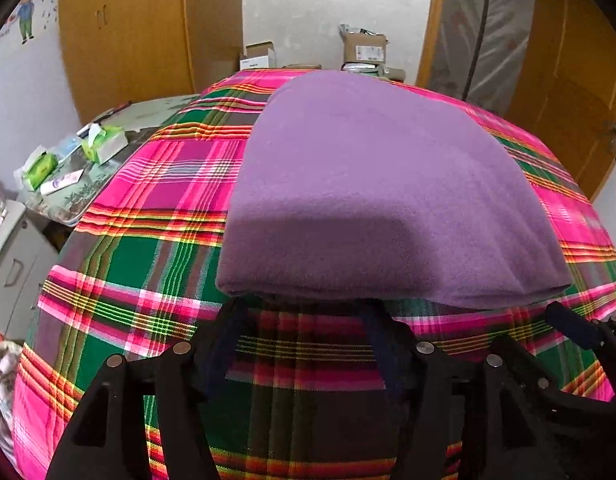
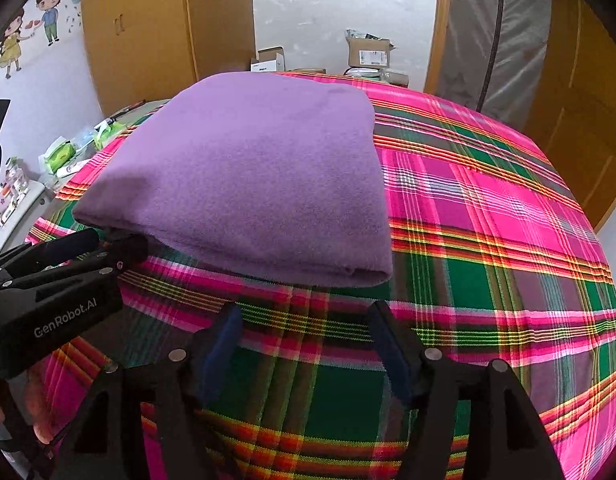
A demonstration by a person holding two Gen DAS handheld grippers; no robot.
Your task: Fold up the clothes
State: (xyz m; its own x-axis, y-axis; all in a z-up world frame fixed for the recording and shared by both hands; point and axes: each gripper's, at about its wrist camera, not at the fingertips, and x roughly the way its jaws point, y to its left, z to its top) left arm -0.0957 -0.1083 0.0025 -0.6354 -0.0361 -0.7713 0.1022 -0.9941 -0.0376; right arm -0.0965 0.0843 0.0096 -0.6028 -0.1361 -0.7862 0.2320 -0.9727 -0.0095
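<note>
Garment: a purple folded cloth (image 1: 388,200) lay flat on the plaid pink-and-green cover (image 1: 148,264), with its near folded edge toward the grippers; in the left wrist view it filled the centre and ran up toward 12 o'clock.
Left gripper (image 1: 304,312): released, jaws spread wide with only plaid cover between them; its fingertips stood at the cloth's near edge, and whether they touched it could not be told.
Right gripper (image 2: 304,316): released as well, jaws wide apart, nothing between them, just short of the cloth's near edge, which lay toward 12 o'clock.
Cross view: the right wrist view showed the left gripper at 9 o'clock, its tip at the cloth's near left corner.
Side table (image 1: 120,120): at 10 o'clock, carrying green tissue packs (image 1: 104,144).
Background: wooden wardrobe (image 1: 128,32) and cardboard boxes (image 1: 364,50) around 12 o'clock.
</note>
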